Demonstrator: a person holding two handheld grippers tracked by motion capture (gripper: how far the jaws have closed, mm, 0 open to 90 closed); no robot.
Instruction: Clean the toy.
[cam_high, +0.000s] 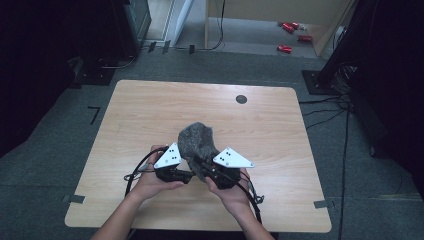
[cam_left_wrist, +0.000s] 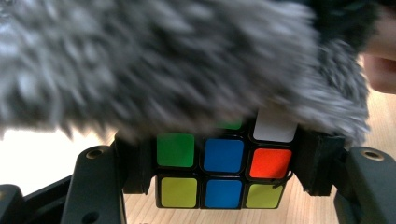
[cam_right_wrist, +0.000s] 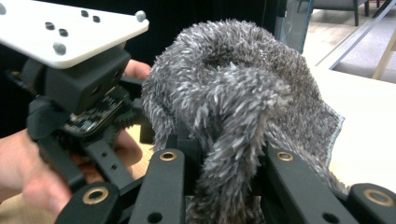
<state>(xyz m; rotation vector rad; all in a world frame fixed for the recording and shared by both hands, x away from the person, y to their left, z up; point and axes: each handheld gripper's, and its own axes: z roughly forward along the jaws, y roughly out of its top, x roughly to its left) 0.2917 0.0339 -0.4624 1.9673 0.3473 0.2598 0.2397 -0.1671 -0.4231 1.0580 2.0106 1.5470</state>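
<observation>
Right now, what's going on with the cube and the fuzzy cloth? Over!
Left hand-held gripper shut on puzzle cube. Right hand-held gripper shut on grey cloth. Cloth drapes over cube.

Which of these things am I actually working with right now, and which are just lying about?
In the job:
- colourful puzzle cube, clamped in the left hand-held gripper
- fluffy grey cloth, pinched in the right hand-held gripper, draped over the cube

Lying about:
- red cans on the floor beyond the light wooden table
- small dark round disc near the table's far edge

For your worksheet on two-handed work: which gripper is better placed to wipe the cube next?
Right. The right gripper is shut on the cloth, which drapes over the cube clamped in the left gripper.
</observation>
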